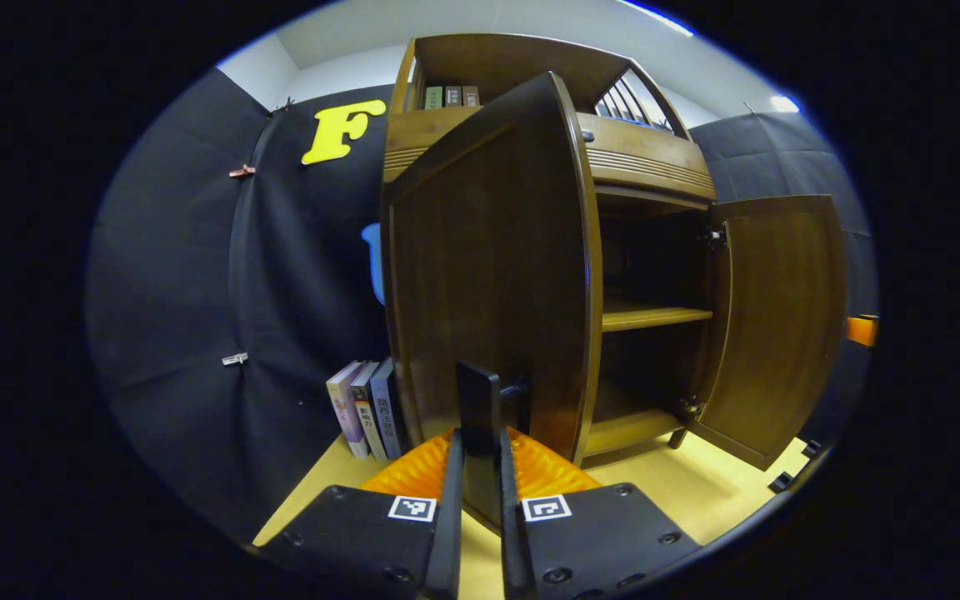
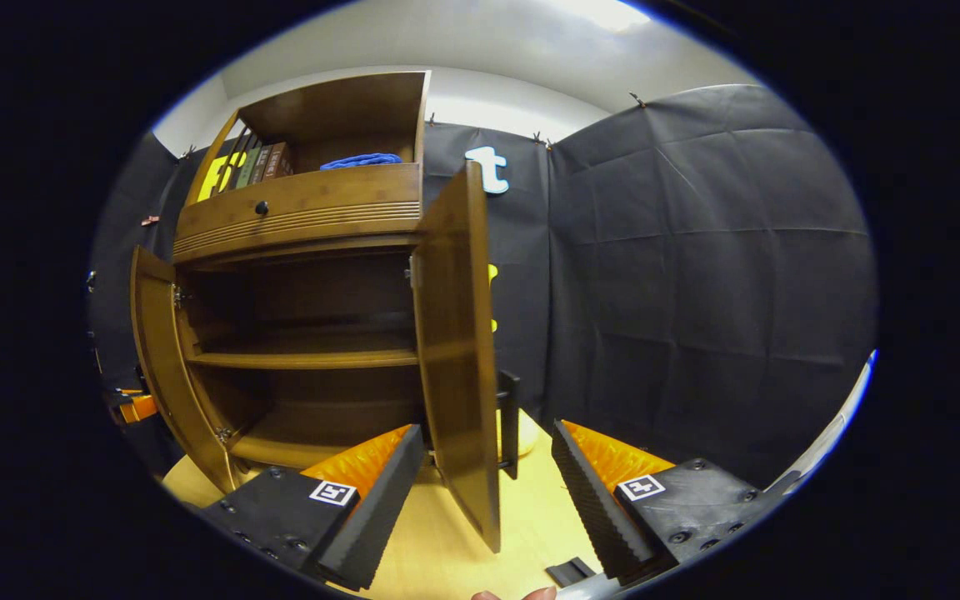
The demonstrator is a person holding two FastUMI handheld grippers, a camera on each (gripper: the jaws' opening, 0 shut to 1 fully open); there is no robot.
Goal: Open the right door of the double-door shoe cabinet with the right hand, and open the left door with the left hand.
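the left gripper (image 1: 480,467) clamps the left door (image 1: 480,275)'s edge; the right gripper (image 2: 488,492) gapes around the right door (image 2: 451,350). overswinging could strain hinges.

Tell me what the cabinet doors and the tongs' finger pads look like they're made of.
The cabinet doors look like wood or wood veneer, stained mid-brown with a satin sheen: faint grain and soft light reflections show on the left door. Solid wood or veneer cannot be told. The pads on the right tongs look like black ribbed rubber or foam, matte, with fine ridges, backed by orange plastic.
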